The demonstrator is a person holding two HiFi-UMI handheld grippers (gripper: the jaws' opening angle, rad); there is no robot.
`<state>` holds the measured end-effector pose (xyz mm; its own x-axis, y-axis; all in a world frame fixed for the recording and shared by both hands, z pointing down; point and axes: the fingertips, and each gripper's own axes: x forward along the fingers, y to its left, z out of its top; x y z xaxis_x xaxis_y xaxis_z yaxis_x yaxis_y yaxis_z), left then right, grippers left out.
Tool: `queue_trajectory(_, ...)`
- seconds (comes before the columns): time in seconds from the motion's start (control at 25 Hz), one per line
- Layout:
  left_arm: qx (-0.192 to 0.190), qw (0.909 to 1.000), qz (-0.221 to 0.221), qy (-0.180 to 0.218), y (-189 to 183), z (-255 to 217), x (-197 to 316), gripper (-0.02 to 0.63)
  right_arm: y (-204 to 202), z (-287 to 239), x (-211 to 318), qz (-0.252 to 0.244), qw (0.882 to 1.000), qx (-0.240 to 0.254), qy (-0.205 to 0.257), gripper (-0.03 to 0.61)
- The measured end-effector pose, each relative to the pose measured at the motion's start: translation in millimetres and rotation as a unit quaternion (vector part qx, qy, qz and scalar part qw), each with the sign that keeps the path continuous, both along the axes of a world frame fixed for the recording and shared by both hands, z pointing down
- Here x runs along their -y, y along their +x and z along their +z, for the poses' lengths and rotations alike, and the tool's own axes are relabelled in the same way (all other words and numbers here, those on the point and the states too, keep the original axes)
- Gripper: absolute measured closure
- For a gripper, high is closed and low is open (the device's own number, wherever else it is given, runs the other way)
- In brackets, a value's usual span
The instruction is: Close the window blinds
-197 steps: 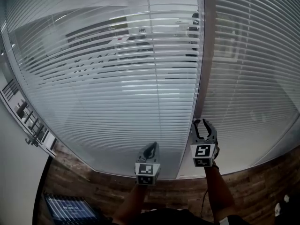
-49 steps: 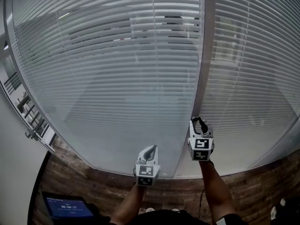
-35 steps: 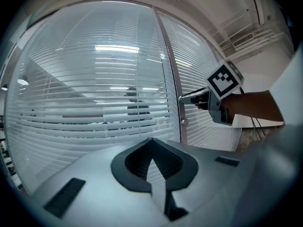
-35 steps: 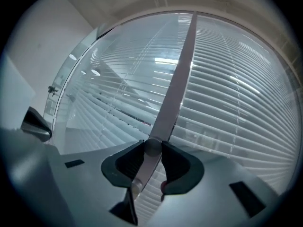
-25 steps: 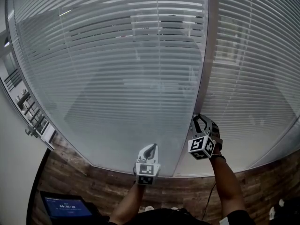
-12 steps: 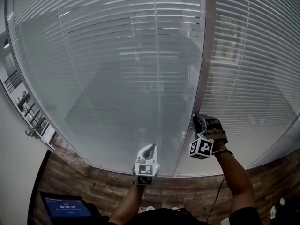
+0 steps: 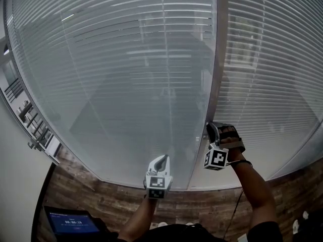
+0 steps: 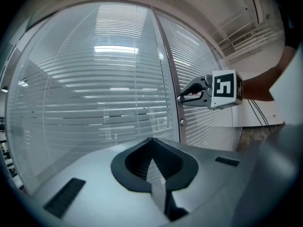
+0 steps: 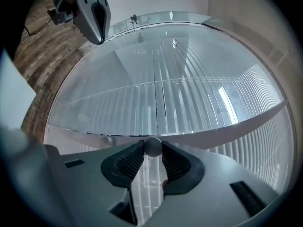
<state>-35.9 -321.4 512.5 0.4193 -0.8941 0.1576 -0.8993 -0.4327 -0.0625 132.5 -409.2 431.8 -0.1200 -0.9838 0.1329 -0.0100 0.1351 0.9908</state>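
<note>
Horizontal slat blinds (image 7: pixel 126 74) hang behind the glass of the left pane, their slats turned almost flat so little shows through. A second set of blinds (image 7: pixel 267 69) covers the right pane. Between them runs a pale frame post (image 7: pixel 218 59). My right gripper (image 7: pixel 211 128) is rolled onto its side at the post. In the right gripper view it (image 9: pixel 152 148) is shut on a small round grey tilt knob (image 9: pixel 152 146). My left gripper (image 7: pixel 161 159) hangs lower left, shut and empty, its jaws (image 8: pixel 151 143) pointing at the glass.
Wood-look floor (image 7: pixel 101 200) runs under the glass wall. A lit screen (image 7: pixel 70 222) lies on the floor at the lower left. A metal handle fitting (image 7: pixel 36 137) sits on the wall at the left edge. A thin cable (image 7: pixel 229 213) trails beside my right arm.
My right gripper has rolled about its own axis on the knob, its marker cube tipping sideways. The left pane's slats have turned flatter, hiding more of the room behind. My left gripper stayed put.
</note>
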Motion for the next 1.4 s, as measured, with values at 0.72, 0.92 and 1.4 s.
queue_trajectory(0.72, 0.007, 0.9998, 0.013, 0.015, 12.5, 6.4, -0.1, 0.620, 4.4, -12.4, -3.0, 0.028, 0.883, 0.468, -0.027, 0.434)
queue_trajectory(0.92, 0.002, 0.9999, 0.010, -0.001, 11.6, 2.0, -2.1, 0.620, 8.8, -14.1, -2.8, 0.023, 0.888, 0.460, -0.015, 0.448)
queue_trajectory(1.4, 0.007, 0.9999, 0.003, 0.007, 0.4, 0.0, 0.5, 0.620, 5.9, -6.5, -1.5, 0.016, 0.971, 0.237, 0.000, 0.453)
